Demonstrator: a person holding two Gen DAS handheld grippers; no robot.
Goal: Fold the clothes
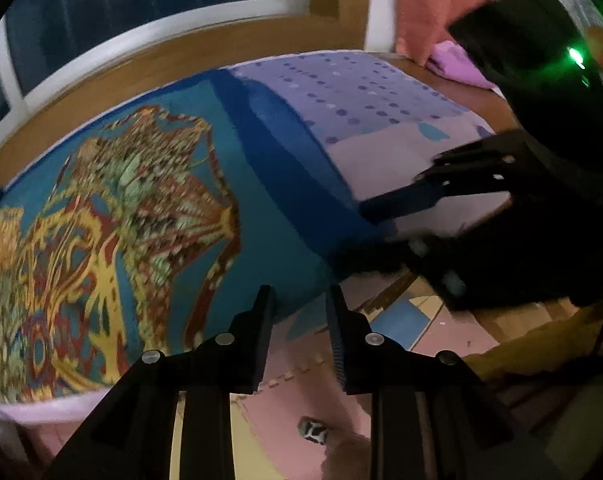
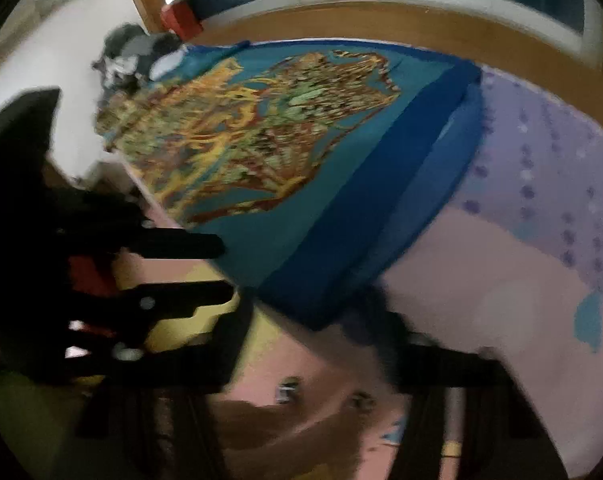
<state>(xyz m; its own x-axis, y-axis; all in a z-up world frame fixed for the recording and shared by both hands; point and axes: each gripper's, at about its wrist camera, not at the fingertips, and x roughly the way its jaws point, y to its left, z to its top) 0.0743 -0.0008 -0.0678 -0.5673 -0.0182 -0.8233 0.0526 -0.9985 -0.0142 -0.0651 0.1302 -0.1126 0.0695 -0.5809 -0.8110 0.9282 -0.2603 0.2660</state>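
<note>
Cloth (image 1: 261, 184), teal with a gold print, lies flat over the bed's (image 1: 381, 92) near edge; the left gripper (image 1: 299, 300) gapes empty there. Right view: right gripper (image 2: 313, 332) blurred at the dark-blue corner, grip unclear. Folding looks unfinished.

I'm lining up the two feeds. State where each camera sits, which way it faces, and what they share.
Left wrist: sits behind the open left gripper, faces the teal patterned cloth on the bed; the right gripper shows opposite.
Right wrist: sits behind the blurred right gripper, faces the window; the open left gripper enters at left.
Shared: cloth, purple dotted bedsheet.
</note>
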